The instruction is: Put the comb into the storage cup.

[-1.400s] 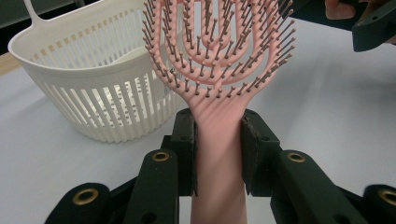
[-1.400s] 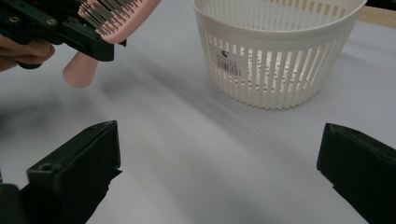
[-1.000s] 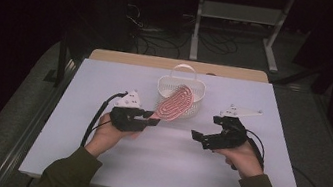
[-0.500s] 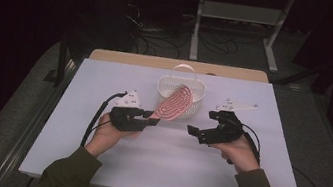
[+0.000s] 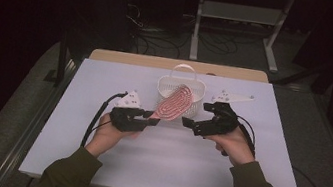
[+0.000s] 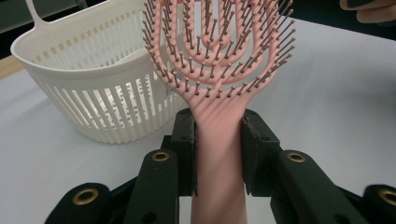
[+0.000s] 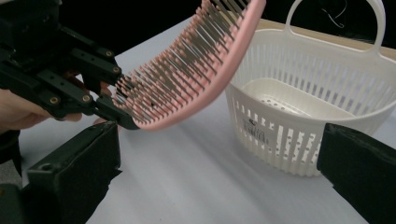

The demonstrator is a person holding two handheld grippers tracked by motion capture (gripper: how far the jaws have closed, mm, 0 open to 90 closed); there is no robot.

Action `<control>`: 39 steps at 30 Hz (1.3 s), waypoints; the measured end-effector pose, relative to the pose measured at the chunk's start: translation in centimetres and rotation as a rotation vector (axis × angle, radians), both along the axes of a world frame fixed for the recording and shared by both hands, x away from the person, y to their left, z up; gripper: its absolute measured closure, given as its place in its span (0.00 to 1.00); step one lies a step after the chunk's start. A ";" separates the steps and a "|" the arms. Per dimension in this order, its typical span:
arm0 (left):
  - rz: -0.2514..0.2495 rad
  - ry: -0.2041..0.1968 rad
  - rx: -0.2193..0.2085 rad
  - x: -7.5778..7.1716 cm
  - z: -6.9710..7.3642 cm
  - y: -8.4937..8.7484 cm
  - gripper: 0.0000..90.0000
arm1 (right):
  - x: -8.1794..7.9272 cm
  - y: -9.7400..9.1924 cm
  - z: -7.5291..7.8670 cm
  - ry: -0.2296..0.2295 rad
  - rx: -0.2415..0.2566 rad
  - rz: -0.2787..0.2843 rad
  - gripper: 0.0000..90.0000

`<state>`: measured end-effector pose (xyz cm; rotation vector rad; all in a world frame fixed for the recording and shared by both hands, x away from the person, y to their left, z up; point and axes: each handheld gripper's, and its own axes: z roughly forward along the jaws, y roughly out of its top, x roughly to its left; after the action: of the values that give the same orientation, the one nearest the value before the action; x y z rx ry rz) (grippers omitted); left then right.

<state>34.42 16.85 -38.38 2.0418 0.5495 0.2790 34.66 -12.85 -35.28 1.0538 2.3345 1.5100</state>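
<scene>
While you look down from the high view, your left gripper (image 5: 150, 120) clamps the handle of a pink brush (image 5: 171, 105), whose curved head slants up toward a white basket (image 5: 170, 85) at the far middle of the pale table (image 5: 163, 164). Your right gripper (image 5: 189, 124) sits just right of the brush head, jaws spread and holding nothing, with the basket just beyond it.

Through the left gripper view, the smooth pink plastic handle stands upright between your black pads (image 6: 184, 149), which press it from both sides. Above them the head (image 6: 219, 46) fans out into open curved ribs studded with thin, ball-tipped bristles. That slatted, oval plastic basket (image 6: 93, 88) sits to the left, near the head but apart from it.

From the right gripper view, your matte black jaws stand wide at the lower corners, with bare table between them. Up ahead, the brush (image 7: 196, 79) arcs bristles-down above the table, its handle end gripped by the left gripper (image 7: 105, 109). Its basket (image 7: 303, 112), ribbed with a loop handle, stands just behind the head, empty as far as you can see.
</scene>
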 end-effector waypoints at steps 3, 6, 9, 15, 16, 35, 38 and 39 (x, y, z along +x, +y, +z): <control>-0.001 -0.001 0.003 0.0 0.0 0.0 0.78 | 0.2 0.3 0.3 -0.002 0.008 0.005 0.00; -0.001 -0.002 0.002 -0.1 0.0 -0.1 0.78 | 0.4 0.5 0.3 -0.003 0.015 0.005 0.00; -0.001 -0.003 -0.002 -0.1 0.0 -0.1 0.78 | 0.6 0.6 0.4 0.001 0.022 0.005 0.00; -0.002 -0.005 0.000 -0.2 0.0 -0.2 0.78 | 1.2 1.3 0.6 0.000 0.040 0.013 0.00; -0.002 -0.005 0.000 -0.2 0.0 -0.2 0.78 | 1.2 1.3 0.6 0.000 0.040 0.013 0.00; 0.001 -0.016 -0.011 -0.4 0.0 -0.5 0.78 | 2.5 3.2 1.1 -0.012 0.076 0.016 0.01; 0.000 -0.018 -0.010 -0.4 0.0 -0.5 0.78 | 2.7 3.3 1.1 -0.013 0.080 0.013 0.01; 0.000 -0.017 -0.011 -0.4 0.0 -0.5 0.78 | 2.8 3.4 1.1 -0.014 0.079 0.011 0.01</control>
<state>34.00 16.31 -38.37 2.0268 0.5398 0.2930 37.45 -9.45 -34.20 1.0464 2.2927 1.6199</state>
